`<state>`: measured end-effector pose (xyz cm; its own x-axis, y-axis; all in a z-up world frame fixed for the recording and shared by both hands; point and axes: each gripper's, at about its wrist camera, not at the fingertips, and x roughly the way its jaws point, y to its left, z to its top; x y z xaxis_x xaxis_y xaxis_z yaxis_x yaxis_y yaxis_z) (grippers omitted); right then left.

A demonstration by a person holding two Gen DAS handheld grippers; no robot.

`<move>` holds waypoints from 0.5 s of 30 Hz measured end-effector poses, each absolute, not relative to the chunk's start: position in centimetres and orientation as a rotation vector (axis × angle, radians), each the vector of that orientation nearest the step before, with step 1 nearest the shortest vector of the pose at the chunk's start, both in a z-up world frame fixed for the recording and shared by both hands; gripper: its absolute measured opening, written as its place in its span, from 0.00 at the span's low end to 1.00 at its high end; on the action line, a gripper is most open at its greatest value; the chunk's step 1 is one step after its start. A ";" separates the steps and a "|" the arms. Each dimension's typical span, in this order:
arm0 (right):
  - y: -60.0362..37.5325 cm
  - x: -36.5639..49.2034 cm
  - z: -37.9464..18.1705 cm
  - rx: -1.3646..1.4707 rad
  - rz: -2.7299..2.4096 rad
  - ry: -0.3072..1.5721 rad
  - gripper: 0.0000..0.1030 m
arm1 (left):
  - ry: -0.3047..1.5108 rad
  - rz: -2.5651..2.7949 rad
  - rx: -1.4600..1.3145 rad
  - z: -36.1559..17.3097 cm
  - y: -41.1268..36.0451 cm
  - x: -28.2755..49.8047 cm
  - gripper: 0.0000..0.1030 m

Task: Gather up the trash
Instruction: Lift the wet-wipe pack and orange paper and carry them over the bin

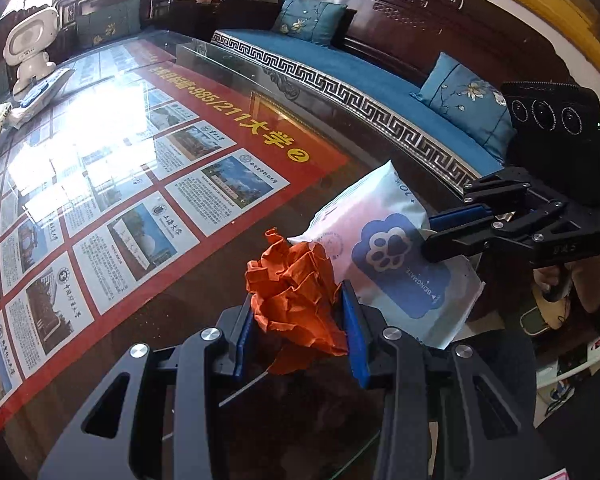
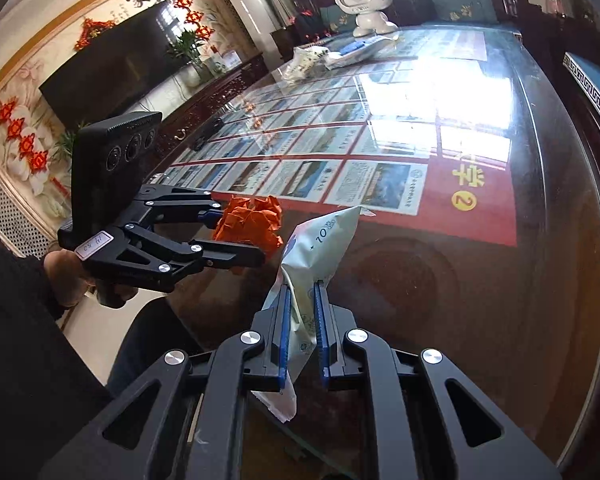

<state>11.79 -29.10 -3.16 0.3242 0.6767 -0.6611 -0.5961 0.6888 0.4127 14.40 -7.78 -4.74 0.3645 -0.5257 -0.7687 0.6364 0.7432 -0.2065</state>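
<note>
A crumpled ball of orange paper (image 1: 296, 292) sits between the blue pads of my left gripper (image 1: 298, 304), which is shut on it above the glass table (image 1: 180, 304). My right gripper (image 2: 302, 286) is shut on the edge of a white and blue wipes packet (image 2: 324, 232) with a paw print, held tilted above the table. In the left wrist view the right gripper (image 1: 434, 232) comes in from the right with the wipes packet (image 1: 384, 248) just behind the orange paper. In the right wrist view the left gripper (image 2: 240, 234) carries the orange paper (image 2: 252, 220) at the left.
A red poster with picture cards (image 1: 120, 184) lies under the glass. A white robot toy (image 2: 364, 0) and white bags (image 2: 308, 62) stand at the far end. A blue-cushioned wooden sofa (image 1: 340, 64) runs along one side. A television (image 2: 112, 68) stands on the other. A person's dark sleeve (image 2: 16, 300) is at the left.
</note>
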 end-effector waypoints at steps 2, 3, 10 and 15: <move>-28.6 9.5 -2.9 0.084 0.817 0.915 0.11 | 0.928 -0.743 0.141 -4.6 -7.5 12.4 0.38; -28.4 8.4 -2.7 0.072 0.807 0.915 0.11 | 0.932 -0.744 0.138 -4.6 -7.3 11.4 0.38; -26.8 -1.3 -1.5 0.045 0.759 0.934 0.11 | 0.948 -0.748 0.151 -5.1 -6.2 1.0 0.38; -25.4 -6.9 -2.3 0.020 0.733 0.926 0.11 | 0.953 -0.760 0.120 -7.1 -5.6 -4.5 0.37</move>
<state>-6.94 -25.40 -2.27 0.3801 0.5822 -0.7187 -0.5655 0.7612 0.3175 -4.53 -5.56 -7.07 0.3458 -0.5332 -0.7721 0.6342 0.7392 -0.2264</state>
